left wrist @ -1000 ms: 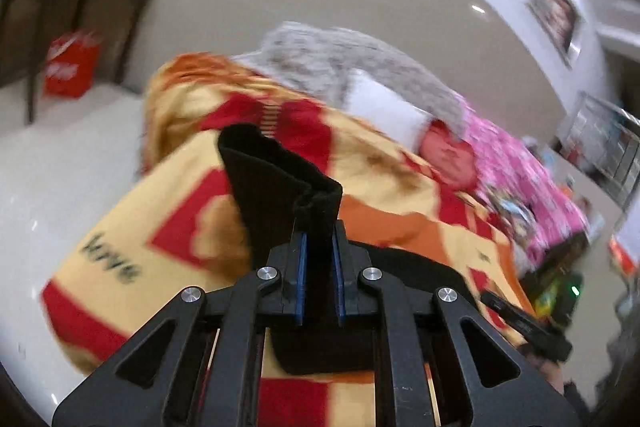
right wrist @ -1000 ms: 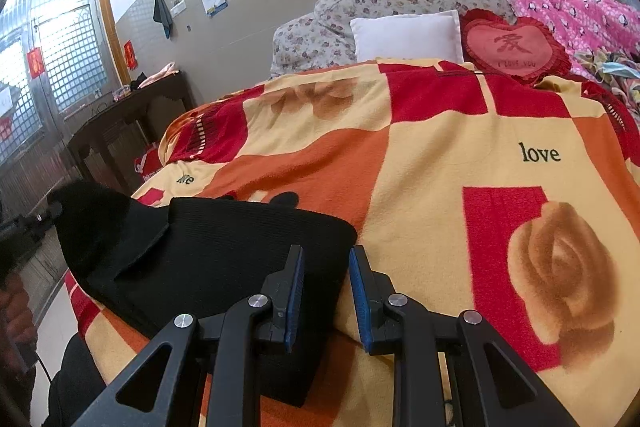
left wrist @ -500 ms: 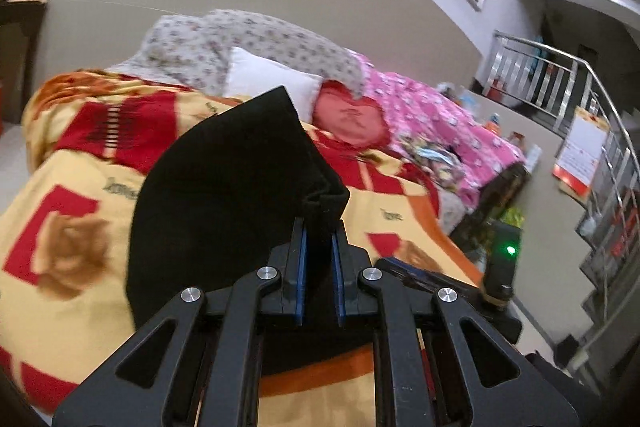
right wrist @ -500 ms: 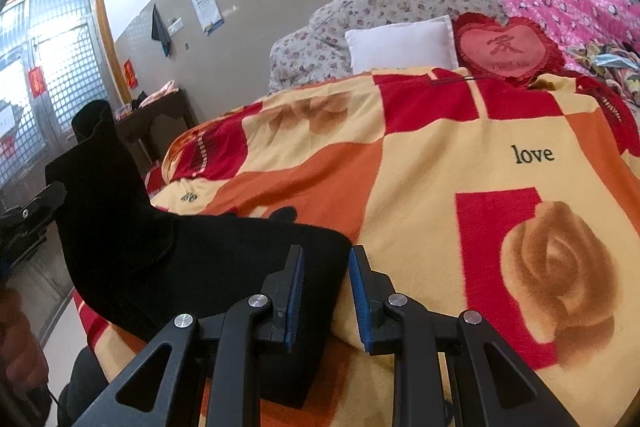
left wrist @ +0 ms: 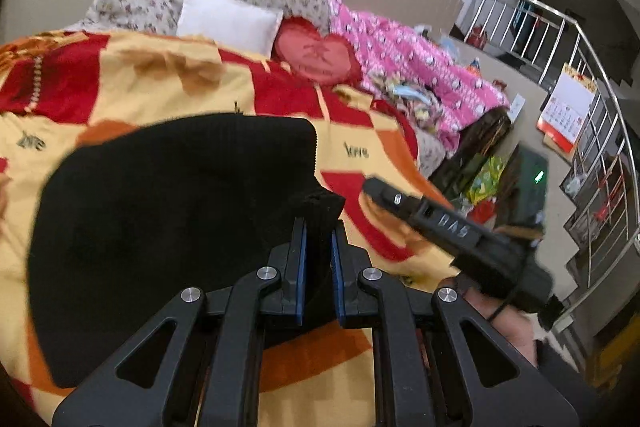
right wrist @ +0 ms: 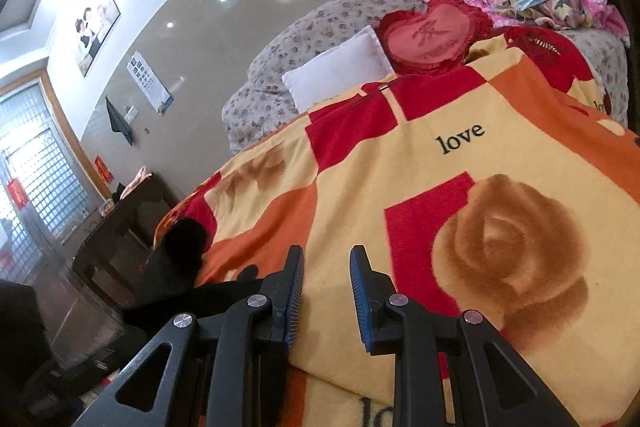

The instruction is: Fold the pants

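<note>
Patterned blanket (right wrist: pixel 460 163) covers the bed, "love" printed on it. At its 12 o'clock edge: white pillow (left wrist: pixel 228 21), red heart cushion (left wrist: pixel 316 57). Pink quilt (left wrist: pixel 416 67) toward 2 o'clock.

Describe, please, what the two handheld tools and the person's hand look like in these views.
Both the left tool and right tool are matte black, with triangular cut-outs, silver screws and blue ribbed pads. In the left view the right one's body carries raised lettering and a thin black cable, above a hand.
</note>
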`<state>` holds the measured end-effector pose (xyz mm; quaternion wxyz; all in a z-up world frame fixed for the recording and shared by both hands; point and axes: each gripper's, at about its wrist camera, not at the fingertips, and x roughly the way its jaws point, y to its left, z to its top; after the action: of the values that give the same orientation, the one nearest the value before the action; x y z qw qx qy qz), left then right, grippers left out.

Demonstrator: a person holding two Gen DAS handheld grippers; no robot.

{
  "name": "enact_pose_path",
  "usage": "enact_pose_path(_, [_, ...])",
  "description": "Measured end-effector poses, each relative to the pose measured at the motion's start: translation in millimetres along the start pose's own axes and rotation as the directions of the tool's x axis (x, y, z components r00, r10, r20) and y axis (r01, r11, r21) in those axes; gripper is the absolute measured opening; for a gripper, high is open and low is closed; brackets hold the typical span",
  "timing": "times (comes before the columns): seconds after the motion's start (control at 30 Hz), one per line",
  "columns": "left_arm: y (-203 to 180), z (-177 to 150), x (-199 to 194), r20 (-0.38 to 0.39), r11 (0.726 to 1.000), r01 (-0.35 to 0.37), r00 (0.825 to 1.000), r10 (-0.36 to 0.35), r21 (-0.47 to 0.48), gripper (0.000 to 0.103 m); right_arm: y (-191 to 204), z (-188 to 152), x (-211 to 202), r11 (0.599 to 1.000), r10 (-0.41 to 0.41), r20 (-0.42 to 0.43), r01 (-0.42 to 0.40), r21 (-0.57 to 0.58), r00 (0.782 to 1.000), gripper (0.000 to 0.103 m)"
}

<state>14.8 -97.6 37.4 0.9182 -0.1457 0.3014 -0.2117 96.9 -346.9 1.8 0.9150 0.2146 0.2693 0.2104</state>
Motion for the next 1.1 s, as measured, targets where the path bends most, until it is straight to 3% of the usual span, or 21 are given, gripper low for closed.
enact_pose_path(0.1, [3.5,-10.4,17.0,-0.038,1.000,-0.010,0.999,0.010,0.003,0.010,6.2,-1.1,0.7,0.999,0.003,-0.006,-0.003,-0.054,1.000,0.023])
enact_pose_path(0.27, [11.7,-21.1,16.1,-0.028,0.998,0.067,0.997,-0.068,-0.009,0.017,36.2,-8.6,1.6,0.973,-0.010,-0.016,0.006,-0.229,1.000,0.023])
enact_pose_path(0.37, [13.6,-24.7,12.1,-0.031,0.993,0.118,0.993,-0.118,-0.011,0.021,70.0,-10.9,1.6,0.927,0.034,-0.062,-0.055,-0.372,0.998,0.023])
enact_pose_path(0.5, [7.8,-30.8,3.8,-0.049,0.979,0.205,0.978,-0.204,0.008,0.030,100.8,3.3,-7.6,0.892,0.117,-0.060,-0.132,-0.431,0.991,0.023])
enact_pose_path(0.57, [6.7,-33.9,-0.1,-0.070,0.970,0.242,0.968,-0.240,0.008,0.030,109.0,11.8,-0.1,0.879,0.192,-0.144,-0.235,-0.415,0.971,0.023])
enact_pose_path(0.6, [7.2,-35.2,-2.0,-0.074,0.970,0.242,0.968,-0.241,0.005,0.030,111.6,13.5,12.0,0.870,0.218,-0.226,-0.294,-0.397,0.950,0.023])
enact_pose_path(0.63, [8.2,-36.8,-6.2,-0.075,0.972,0.235,0.969,-0.234,0.004,0.030,114.7,11.7,22.0,0.864,0.207,-0.271,-0.306,-0.400,0.940,0.023])
enact_pose_path(0.7, [13.3,-38.4,-23.9,-0.058,0.979,0.203,0.978,-0.203,0.002,0.030,114.2,4.8,46.9,0.862,0.103,-0.322,-0.246,-0.443,0.941,0.023])
enact_pose_path(0.83, [39.6,-38.6,-82.0,0.062,0.995,0.094,0.994,-0.092,-0.030,0.030,96.4,-11.8,78.4,0.864,-0.071,-0.380,-0.133,-0.485,0.922,0.023])
enact_pose_path(0.93, [73.8,-36.5,-104.2,0.107,0.991,-0.030,0.993,0.044,-0.131,0.030,80.7,-14.1,77.4,0.891,-0.036,-0.376,-0.141,-0.432,0.926,0.023])
enact_pose_path(1.07, [98.8,-35.9,-74.1,-0.005,0.978,-0.060,0.998,0.060,-0.200,0.029,78.0,-16.1,77.4,0.899,-0.039,-0.358,-0.123,-0.420,0.933,0.024])
enact_pose_path(1.1, [99.2,-35.7,-68.4,0.004,0.981,-0.064,0.998,0.066,-0.182,0.029,78.6,-16.5,77.2,0.899,-0.045,-0.354,-0.117,-0.421,0.934,0.024])
